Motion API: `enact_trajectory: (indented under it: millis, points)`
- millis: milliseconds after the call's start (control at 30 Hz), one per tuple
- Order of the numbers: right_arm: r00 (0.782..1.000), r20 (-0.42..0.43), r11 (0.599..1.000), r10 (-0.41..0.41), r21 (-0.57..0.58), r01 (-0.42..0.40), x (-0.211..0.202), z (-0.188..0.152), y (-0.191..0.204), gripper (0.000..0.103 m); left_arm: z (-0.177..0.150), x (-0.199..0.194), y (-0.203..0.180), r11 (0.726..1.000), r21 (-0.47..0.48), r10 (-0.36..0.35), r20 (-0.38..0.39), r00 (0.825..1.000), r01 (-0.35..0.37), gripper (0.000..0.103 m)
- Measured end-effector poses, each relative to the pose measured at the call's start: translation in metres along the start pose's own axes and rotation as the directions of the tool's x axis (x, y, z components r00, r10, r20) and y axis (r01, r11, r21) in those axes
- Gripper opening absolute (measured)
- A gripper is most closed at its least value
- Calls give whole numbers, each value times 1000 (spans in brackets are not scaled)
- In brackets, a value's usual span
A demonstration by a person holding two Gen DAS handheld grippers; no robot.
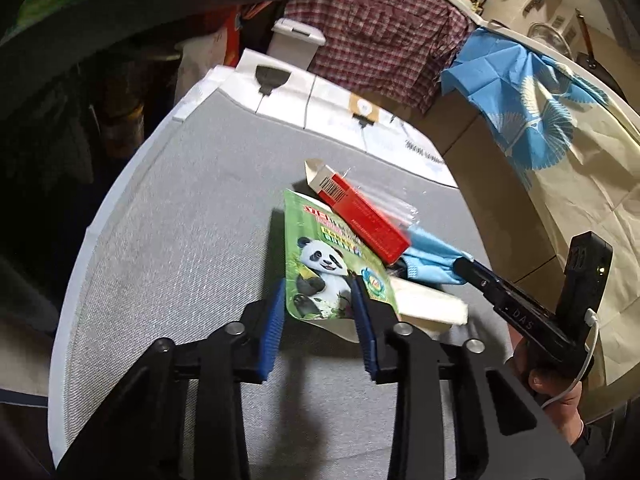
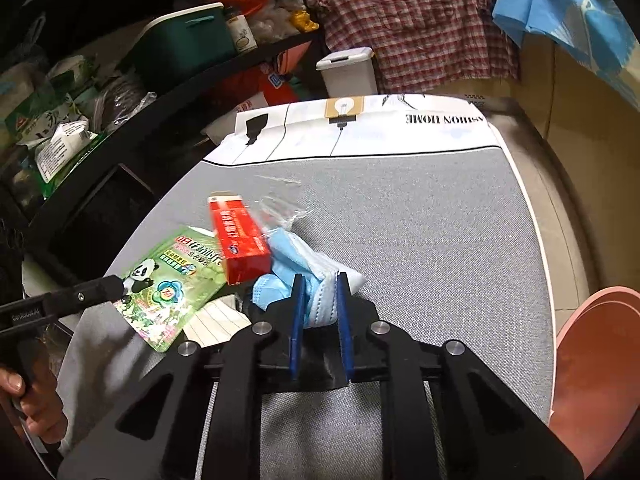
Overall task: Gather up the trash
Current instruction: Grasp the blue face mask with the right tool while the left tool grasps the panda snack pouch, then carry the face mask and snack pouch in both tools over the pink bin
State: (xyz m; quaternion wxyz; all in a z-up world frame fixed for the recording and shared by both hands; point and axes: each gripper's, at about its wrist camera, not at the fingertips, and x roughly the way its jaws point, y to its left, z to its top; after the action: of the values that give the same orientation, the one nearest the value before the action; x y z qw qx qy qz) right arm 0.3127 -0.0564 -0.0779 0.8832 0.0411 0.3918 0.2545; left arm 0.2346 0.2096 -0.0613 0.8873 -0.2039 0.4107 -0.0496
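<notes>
A small heap of trash lies on the grey cloth table [image 1: 180, 240]. It holds a green panda pouch [image 1: 324, 256] [image 2: 172, 280], a red carton [image 1: 368, 216] [image 2: 240, 240], a crumpled blue face mask [image 1: 432, 260] [image 2: 288, 256], a white paper piece [image 1: 428, 308] and a clear wrapper [image 2: 280, 208]. My left gripper [image 1: 318, 300] has the pouch's near corner between its blue pads, which meet it on both sides. My right gripper [image 2: 320, 300] is shut on the bunched mask, and the left wrist view shows its tip [image 1: 460, 264] at the mask.
A white lidded bin [image 1: 296, 40] [image 2: 348, 72] stands beyond the table's far edge, before a hanging plaid shirt [image 2: 420, 20]. Cluttered dark shelves [image 2: 100, 100] run along the left. A pink rounded object [image 2: 596, 360] sits at the table's right. A hand [image 2: 28, 400] holds the left gripper.
</notes>
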Motion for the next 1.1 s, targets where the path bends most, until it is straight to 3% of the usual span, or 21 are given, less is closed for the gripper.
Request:
enact_trajectory:
  millis: [67,467,1100]
  points:
    - [1000,6,1000,-2,-6,2,-4,0,1,15,1,-6,-5,1000,15,-4,14,1000,4,19]
    - [998,58,999,-33,-13,33,-41,-4,0,14,-2,-36,-44,991,133,-25,79,997,14,3]
    - [985,146,994,-87,-55,96,-120,-20,5,13,-16,-74,-77,968,242,30,158,987,-68,1]
